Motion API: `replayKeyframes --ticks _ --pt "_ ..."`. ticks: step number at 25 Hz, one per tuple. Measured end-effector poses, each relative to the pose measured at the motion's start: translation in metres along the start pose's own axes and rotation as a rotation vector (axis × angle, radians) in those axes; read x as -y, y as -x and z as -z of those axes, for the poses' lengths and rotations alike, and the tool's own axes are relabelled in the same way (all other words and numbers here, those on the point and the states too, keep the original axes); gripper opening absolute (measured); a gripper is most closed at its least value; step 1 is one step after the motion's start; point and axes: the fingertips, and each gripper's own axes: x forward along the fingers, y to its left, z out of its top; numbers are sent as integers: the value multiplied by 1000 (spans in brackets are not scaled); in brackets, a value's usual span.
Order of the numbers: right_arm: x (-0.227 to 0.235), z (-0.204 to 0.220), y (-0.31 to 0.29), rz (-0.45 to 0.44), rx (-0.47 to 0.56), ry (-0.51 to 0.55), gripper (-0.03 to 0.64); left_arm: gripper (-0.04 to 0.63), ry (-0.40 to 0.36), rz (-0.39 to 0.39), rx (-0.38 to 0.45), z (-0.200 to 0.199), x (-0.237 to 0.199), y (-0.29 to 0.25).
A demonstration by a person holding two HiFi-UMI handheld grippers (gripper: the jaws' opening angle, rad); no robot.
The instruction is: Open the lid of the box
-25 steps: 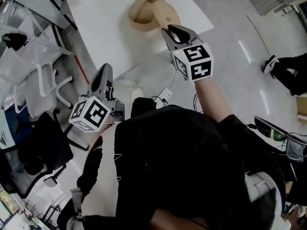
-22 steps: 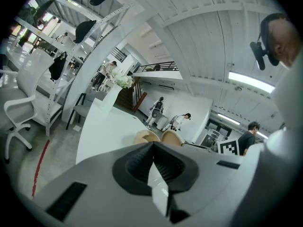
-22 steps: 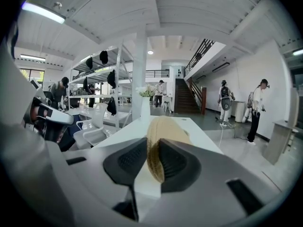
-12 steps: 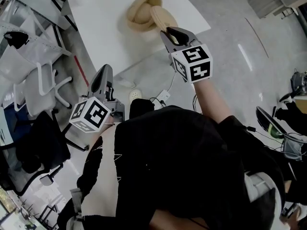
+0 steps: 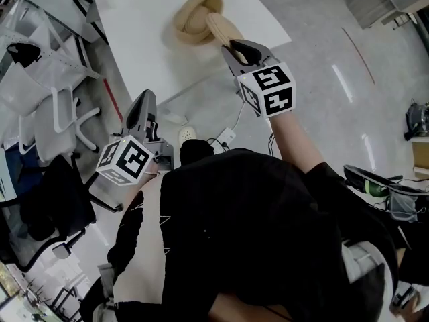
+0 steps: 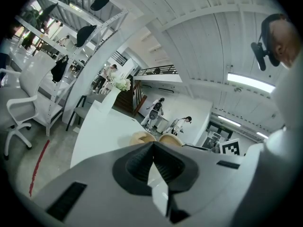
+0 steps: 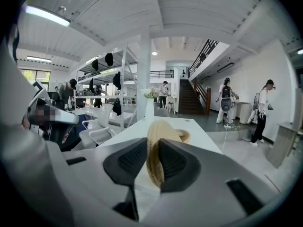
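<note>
White bench [image 5: 147, 25]: woven lid [image 5: 220, 27], pinched in the right gripper [image 5: 234, 47] jaws, has tilted further off the box [image 5: 191, 20]; opening judged nearly done. Left gripper [image 5: 145, 99] jaws pressed together, empty.

The lid [image 7: 155, 151] hides most of the box [image 7: 185, 135].

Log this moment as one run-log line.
right tongs: shut on woven lid, held on edge | left tongs: shut, empty | box: open, on white table

The round woven tan lid [image 5: 221, 29] stands on edge beside the open matching box [image 5: 189, 20] on the white table [image 5: 147, 25].
</note>
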Motion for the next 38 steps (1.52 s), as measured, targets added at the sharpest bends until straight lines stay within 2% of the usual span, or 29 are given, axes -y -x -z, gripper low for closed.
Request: replayKeyframes --ticks 16,29,38 --pt "-25 5 25 -76 14 21 83 11 -15 4 28 11 24 13" --pt "-61 -13 44 -159 58 -88 83 11 -17 20 36 17 35 30" --pt "-72 -27 56 -153 91 -134 83 11 -28 19 38 13 34 34"
